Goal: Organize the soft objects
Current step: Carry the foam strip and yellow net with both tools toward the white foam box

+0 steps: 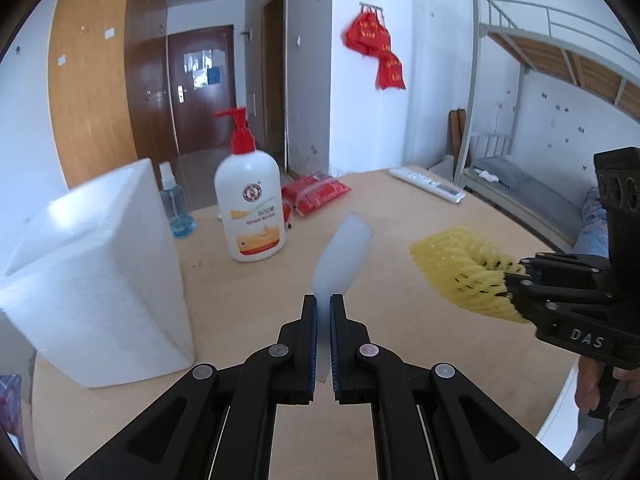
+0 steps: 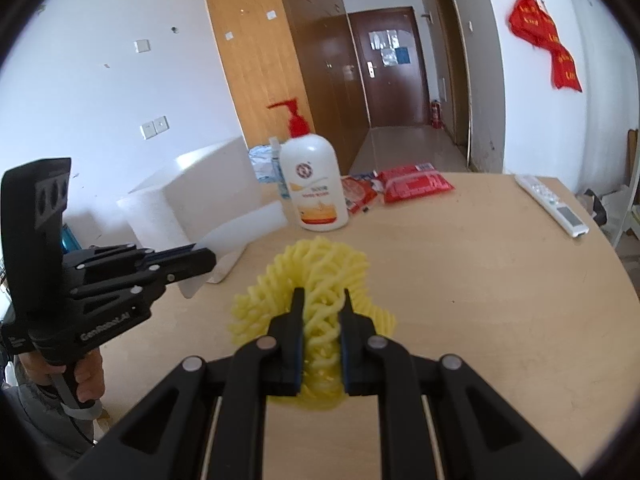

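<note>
- Dorm-style room, wooden wardrobe, dark door down the hall, and a pale wooden table (image 1: 400,340) where it's all happening.
- Left gripper (image 1: 323,312) is clamped nearly shut on a thin white foam sheet (image 1: 344,248), lifted clear of the tabletop and sticking out ahead of the jaws.
- Right gripper (image 2: 320,304) is pinched tight on a yellow foam fruit net (image 2: 320,272), squashing the mesh between the pads, also off the table.
- Both pieces look feather-light and springy; the sheet flexes, the net crushes and would likely bounce back. Slipping seems the main risk, not breaking.
- Best hold, I'd say: the sheet by one end, as now; the net across its bunched middle, where the strands stack up.
- Big white foam box (image 1: 100,272) stands at the left edge of the table, near the left gripper; that's my guess for where they go.
- Count: one foam sheet, one fruit net, one foam box, one pump bottle (image 1: 250,204), one small blue spray bottle (image 1: 176,208), two red packets (image 2: 416,186), one remote control (image 2: 554,204).
</note>
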Demonstrator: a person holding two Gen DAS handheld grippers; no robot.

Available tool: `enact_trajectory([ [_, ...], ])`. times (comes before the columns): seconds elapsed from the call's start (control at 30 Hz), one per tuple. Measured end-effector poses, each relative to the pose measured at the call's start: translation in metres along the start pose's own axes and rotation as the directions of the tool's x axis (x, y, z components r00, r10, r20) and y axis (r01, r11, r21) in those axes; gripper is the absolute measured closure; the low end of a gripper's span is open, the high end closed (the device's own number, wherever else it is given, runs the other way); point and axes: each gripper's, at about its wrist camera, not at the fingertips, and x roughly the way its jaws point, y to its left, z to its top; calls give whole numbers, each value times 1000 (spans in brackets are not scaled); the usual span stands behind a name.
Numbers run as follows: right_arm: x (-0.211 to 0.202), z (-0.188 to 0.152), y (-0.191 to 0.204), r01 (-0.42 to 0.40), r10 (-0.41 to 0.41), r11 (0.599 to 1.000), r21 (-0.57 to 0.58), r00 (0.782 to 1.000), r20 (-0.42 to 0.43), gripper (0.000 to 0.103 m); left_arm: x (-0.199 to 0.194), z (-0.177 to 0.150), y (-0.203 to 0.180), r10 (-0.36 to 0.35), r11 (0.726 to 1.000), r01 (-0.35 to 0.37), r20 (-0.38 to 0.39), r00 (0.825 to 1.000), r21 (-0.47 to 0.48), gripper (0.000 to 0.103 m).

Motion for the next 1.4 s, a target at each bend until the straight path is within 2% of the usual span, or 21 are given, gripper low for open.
enact_trajectory([
  [0.37,-40,-5,43,-23,26,998,-50,997,66,86,-65,-16,-6,34,999,-33,85,996,-5,97],
  [0.53,-63,-12,64,-32,41,996,-83,994,102,86,-98,-27,-12,48,999,-47,135,990,-10,97],
  [0.97,-102,-29,99,-38,60,990,-134,984,167,86,-164,-59,-23,95,995,-89,204,974,-41,97],
  [1.23,-112,-35,115,-59,89,985,-163,979,184,86,-188,-75,-31,118,993,-111,239,964,-45,97],
  [1.4,-109,-37,126,-80,114,980,-184,977,180,86,-193,-84,-19,153,987,-137,231,961,-80,97],
])
